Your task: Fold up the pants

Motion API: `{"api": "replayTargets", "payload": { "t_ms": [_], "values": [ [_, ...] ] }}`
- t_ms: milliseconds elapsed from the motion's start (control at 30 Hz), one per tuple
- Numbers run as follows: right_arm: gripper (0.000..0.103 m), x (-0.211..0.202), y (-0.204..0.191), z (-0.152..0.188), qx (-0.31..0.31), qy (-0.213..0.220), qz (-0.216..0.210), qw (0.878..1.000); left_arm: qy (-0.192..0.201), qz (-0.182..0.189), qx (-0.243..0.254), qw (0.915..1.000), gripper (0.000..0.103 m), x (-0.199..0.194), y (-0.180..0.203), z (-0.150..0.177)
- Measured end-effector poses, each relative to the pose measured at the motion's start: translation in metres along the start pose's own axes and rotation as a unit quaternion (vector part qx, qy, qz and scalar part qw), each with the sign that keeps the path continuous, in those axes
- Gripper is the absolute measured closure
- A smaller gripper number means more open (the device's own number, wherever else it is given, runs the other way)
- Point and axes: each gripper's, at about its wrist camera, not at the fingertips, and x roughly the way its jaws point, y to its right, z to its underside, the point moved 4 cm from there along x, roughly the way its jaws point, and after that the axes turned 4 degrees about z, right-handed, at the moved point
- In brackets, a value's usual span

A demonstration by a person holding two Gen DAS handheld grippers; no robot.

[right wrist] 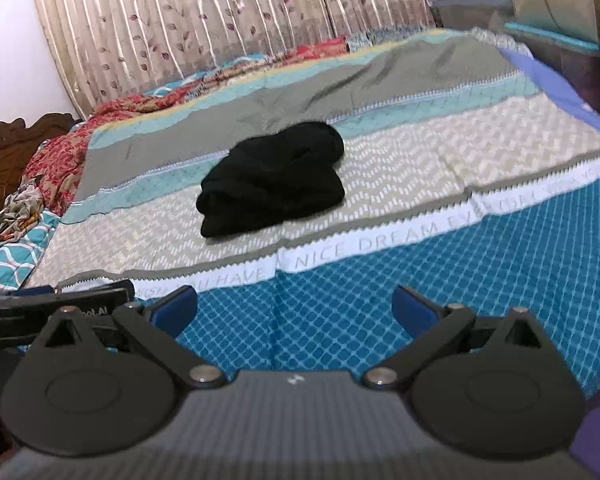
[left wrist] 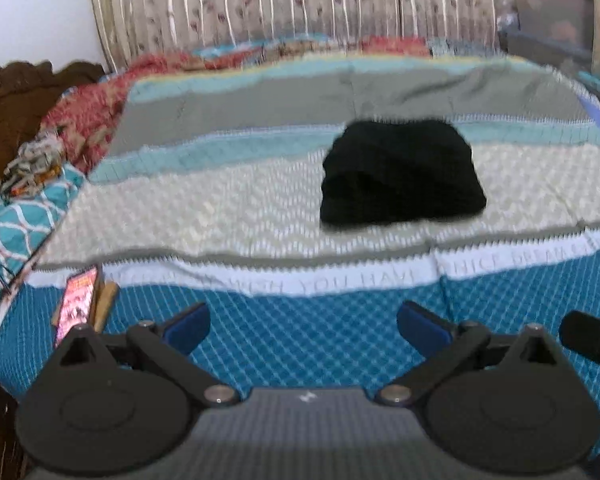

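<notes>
Bed (left wrist: 260, 216) fills both views, covered by a striped quilt (right wrist: 440, 152) with teal, cream and grey bands; curtain (right wrist: 180, 32) behind the far edge, storage bins (left wrist: 548, 12) at the far right corner. Black pants (left wrist: 400, 176) sit mid-bed on the cream band as a compact bundle with layers stacked — they look already folded, or nearly so, though the blur hides the seams. Judgement: final step or just past it; if anything remains, the next move calls for reaching forward over the teal band and squaring the bundle's near edge.

Room: plenty of bare quilt on every side of the pants, near edge of the bed well apart from them. Clutter only at left — red patterned fabric (right wrist: 56, 160) and a phone (left wrist: 78, 300) propped just beside the left gripper (left wrist: 302, 328).

Left gripper: fingers spread wide, grasping nothing, low over the teal band. Right gripper (right wrist: 294, 310): same, fingers released and empty, pants well ahead.
</notes>
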Motion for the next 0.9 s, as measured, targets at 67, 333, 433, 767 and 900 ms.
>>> {"api": "replayTargets", "payload": {
  "t_ms": [67,333,433,767,900],
  "values": [
    [0.0,0.006,0.002,0.003,0.007,-0.016,0.0,1.0,-0.02,0.01,0.001,0.9997,0.0,0.006,0.0,0.005],
    [0.0,0.016,-0.006,0.01,-0.013,-0.055,-0.015,0.998,-0.049,0.022,-0.015,0.9984,0.0,0.015,-0.004,0.009],
    [0.0,0.017,-0.003,0.01,-0.007,-0.058,-0.009,0.998,-0.057,0.034,-0.014,0.9977,0.0,0.017,-0.002,0.01],
    [0.0,0.018,0.002,0.01,-0.001,-0.067,-0.008,0.998,-0.079,0.039,-0.018,0.996,0.0,0.021,-0.001,0.013],
    [0.0,0.017,0.003,0.01,0.001,-0.067,-0.008,0.998,-0.086,0.038,-0.023,0.9953,0.0,0.022,-0.001,0.014]
  ]
}}
